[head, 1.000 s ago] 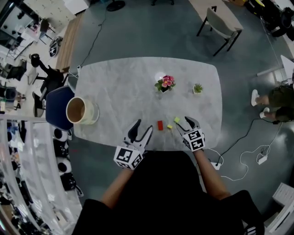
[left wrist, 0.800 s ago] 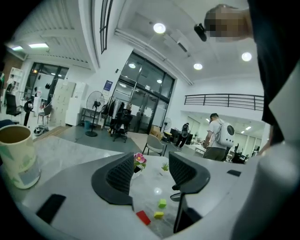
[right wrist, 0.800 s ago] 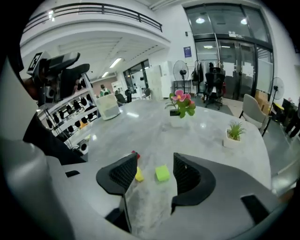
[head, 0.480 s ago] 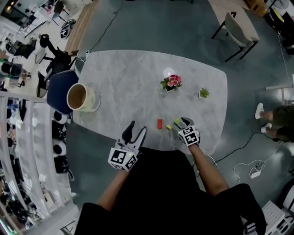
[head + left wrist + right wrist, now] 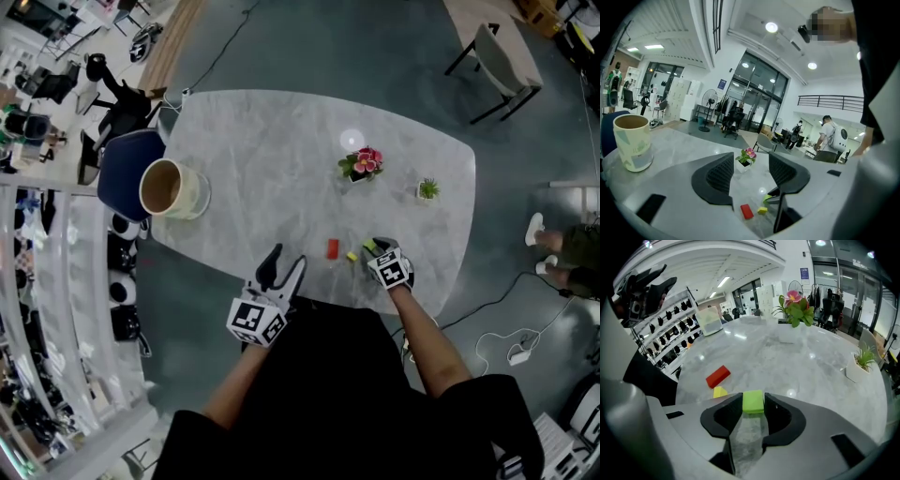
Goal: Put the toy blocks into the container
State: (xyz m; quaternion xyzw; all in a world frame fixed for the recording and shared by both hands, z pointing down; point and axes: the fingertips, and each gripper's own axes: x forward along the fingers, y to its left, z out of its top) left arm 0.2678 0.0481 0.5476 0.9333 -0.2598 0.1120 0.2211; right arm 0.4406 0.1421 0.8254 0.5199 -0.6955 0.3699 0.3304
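Three small blocks lie near the marble table's front edge: a red block, a yellow block and a green block. My right gripper points steeply down at the table. Its jaws have just been closing, and the green block now fills the gap between them, touching both pads. My left gripper hovers open and empty at the front edge, left of the blocks. The container, a pale cup, stands at the table's far left.
A pink flower pot and a small green plant stand at the back right of the table. A blue chair sits behind the cup. A person's legs show at the right edge.
My right gripper has sunk to the table top over the green block and its jaws have closed around it. The left gripper has dropped slightly. The blocks have not moved.
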